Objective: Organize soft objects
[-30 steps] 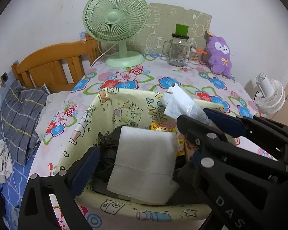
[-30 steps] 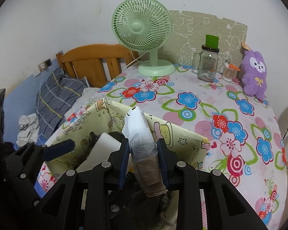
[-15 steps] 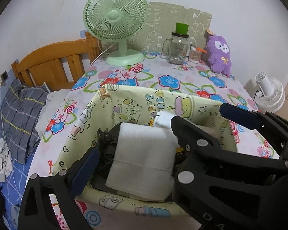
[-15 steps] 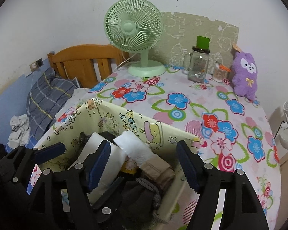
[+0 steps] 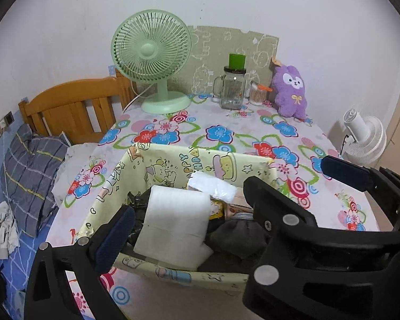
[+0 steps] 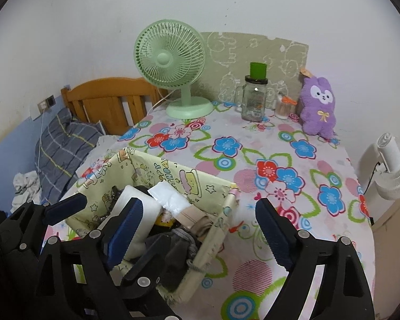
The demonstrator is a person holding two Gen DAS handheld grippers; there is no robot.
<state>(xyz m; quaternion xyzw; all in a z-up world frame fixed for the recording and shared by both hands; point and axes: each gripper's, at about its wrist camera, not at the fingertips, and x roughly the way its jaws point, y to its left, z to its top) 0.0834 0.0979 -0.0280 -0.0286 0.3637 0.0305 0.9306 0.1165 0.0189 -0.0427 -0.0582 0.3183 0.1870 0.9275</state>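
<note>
**Ana:** Flowered cloth covered the table, with a green desk fan, a glass jar mug and a purple plush lined up along the far wall. Where had the soft things ended up?

**Ben:** Inside the yellow cartoon-print fabric basket at the near edge. A white folded cloth stood propped against dark garments, and the plastic-wrapped roll lay across the pile with its tan end down among them.

**Ana:** Was the right gripper gripping that roll?

**Ben:** No. Its jaws had just been opening and stood wide apart, one blue pad over the basket and the other outside its right wall, nothing between them. I judge it had let the roll go so it could settle on top.

**Ana:** And the left gripper?

**Ben:** Also spread wide, hovering above the basket, one pad by its left wall, pressing on nothing.

**Ana:** Any writing?

**Ben:** Blue letters on the basket's inner back wall, something like "HAPPY"; the second word I could not read. The jar's print was too small.

**Ana:** So what was left?

**Ben:** Probably the plush, standing well apart from the basket.
</note>
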